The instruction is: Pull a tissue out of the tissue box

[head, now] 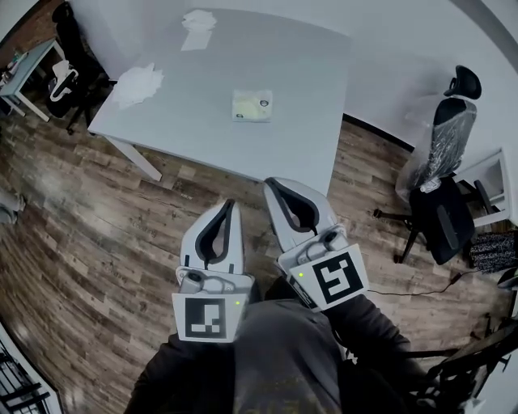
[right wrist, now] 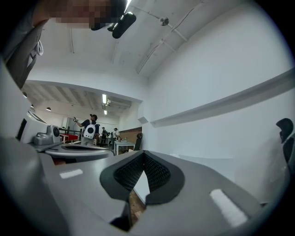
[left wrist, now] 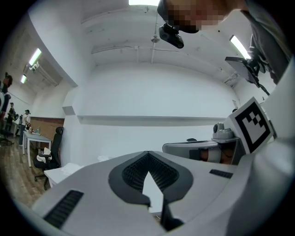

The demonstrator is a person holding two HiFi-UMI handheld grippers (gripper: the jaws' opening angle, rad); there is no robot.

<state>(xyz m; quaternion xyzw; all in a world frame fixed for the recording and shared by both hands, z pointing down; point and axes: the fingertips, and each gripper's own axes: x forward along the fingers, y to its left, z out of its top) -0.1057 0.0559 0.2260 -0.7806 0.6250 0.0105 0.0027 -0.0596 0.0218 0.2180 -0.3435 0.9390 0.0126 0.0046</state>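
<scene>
A pale yellow tissue box [head: 252, 105] lies near the middle of the grey table [head: 307, 137] in the head view. Both grippers hang over the wooden floor, well short of the table's near edge and close to the person's body. My left gripper [head: 231, 205] is shut, tips together, with nothing held. The right gripper [head: 270, 185] beside it is also shut and empty. In the left gripper view the jaws [left wrist: 147, 154] meet at the tip before a white wall. The right gripper view shows its closed jaws [right wrist: 144, 153] the same way. The box is not in either gripper view.
Crumpled white tissues [head: 136, 85] lie at the table's left corner, and more tissues [head: 198, 24] at its far edge. Black office chairs [head: 443, 202] and a white cabinet [head: 494, 187] stand to the right. A chair [head: 71, 57] and small table [head: 24, 69] sit far left. People [right wrist: 91, 131] stand far off.
</scene>
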